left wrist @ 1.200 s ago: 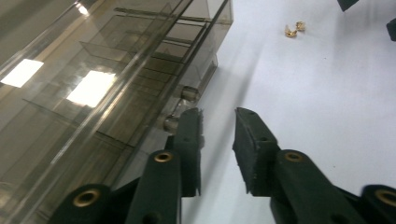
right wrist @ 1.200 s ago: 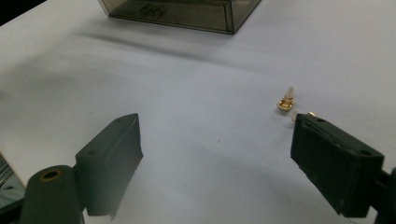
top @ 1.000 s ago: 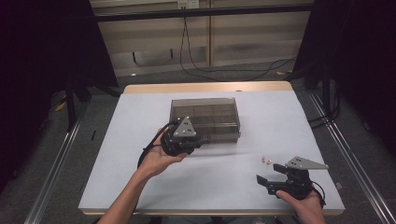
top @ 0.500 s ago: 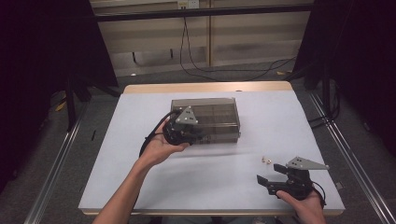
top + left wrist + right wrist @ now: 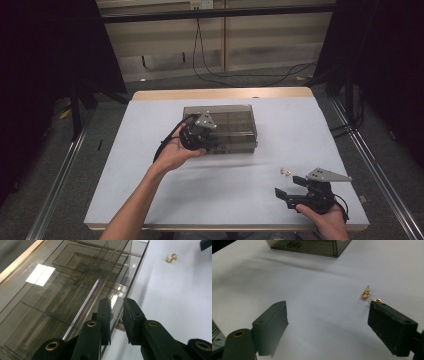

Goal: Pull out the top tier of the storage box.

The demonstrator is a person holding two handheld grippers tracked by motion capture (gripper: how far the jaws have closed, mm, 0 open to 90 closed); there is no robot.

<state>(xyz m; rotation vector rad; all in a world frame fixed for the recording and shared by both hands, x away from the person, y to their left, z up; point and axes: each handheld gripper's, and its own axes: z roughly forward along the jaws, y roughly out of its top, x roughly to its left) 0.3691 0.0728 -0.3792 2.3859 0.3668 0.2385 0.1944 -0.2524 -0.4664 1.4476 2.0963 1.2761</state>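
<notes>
A smoky clear box (image 5: 235,125) with inner compartments stands at the middle of the white table. My left gripper (image 5: 213,145) is at its front left edge. In the left gripper view the jaws (image 5: 116,301) stand narrowly apart astride the box's (image 5: 62,285) front wall, with a small metal piece (image 5: 121,325) showing in the gap; I see no pad pressing. Two small gold pieces (image 5: 285,171) lie near the front right. My right gripper (image 5: 289,186) rests just before them, wide open and empty (image 5: 328,308), its right finger close to the gold pieces (image 5: 365,293).
The table's white cover (image 5: 150,200) ends at a wooden far edge (image 5: 220,93). Metal rails (image 5: 55,190) run along both sides. Cables (image 5: 250,75) lie on the floor beyond. The left forearm (image 5: 140,200) crosses the front left of the table.
My left gripper has moved away from me and a little right, from in front of the box up onto its front left edge. The box and the right gripper have stayed put.
</notes>
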